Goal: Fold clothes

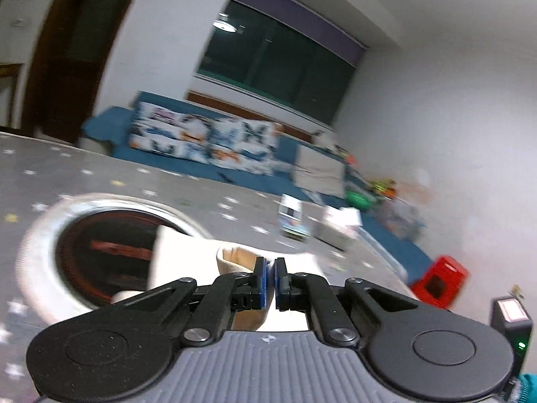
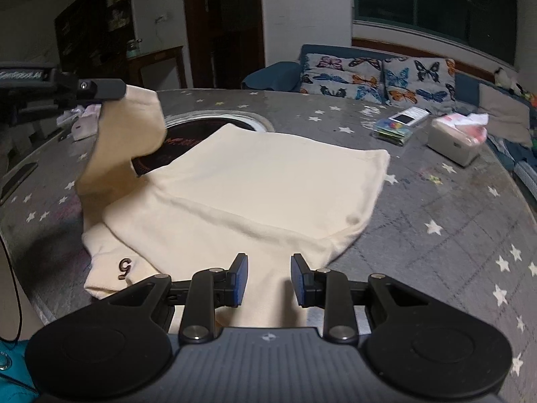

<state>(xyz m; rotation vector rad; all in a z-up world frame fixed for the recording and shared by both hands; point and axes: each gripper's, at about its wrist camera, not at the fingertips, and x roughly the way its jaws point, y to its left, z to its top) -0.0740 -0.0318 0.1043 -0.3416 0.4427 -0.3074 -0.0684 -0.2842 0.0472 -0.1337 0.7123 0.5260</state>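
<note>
A cream garment [image 2: 268, 181] lies spread on the round table with its grey star-print cloth [image 2: 436, 208]; a small dark "5" mark shows near its front-left corner. My left gripper [image 2: 122, 89] enters at the upper left of the right wrist view and is shut on one part of the garment, held up off the table and drooping. The left wrist view shows the same gripper [image 1: 270, 282] with its blue pads pinched on cream cloth [image 1: 188, 255]. My right gripper [image 2: 268, 278] stands open just above the garment's near edge, with nothing between its fingers.
A round cooktop recess [image 2: 181, 141] sits in the table's middle, partly under the garment. A colourful packet [image 2: 399, 124] and a tissue box [image 2: 456, 137] stand at the far right. A dark phone [image 2: 16, 178] lies at the left edge. Beyond is a blue sofa [image 2: 369, 74].
</note>
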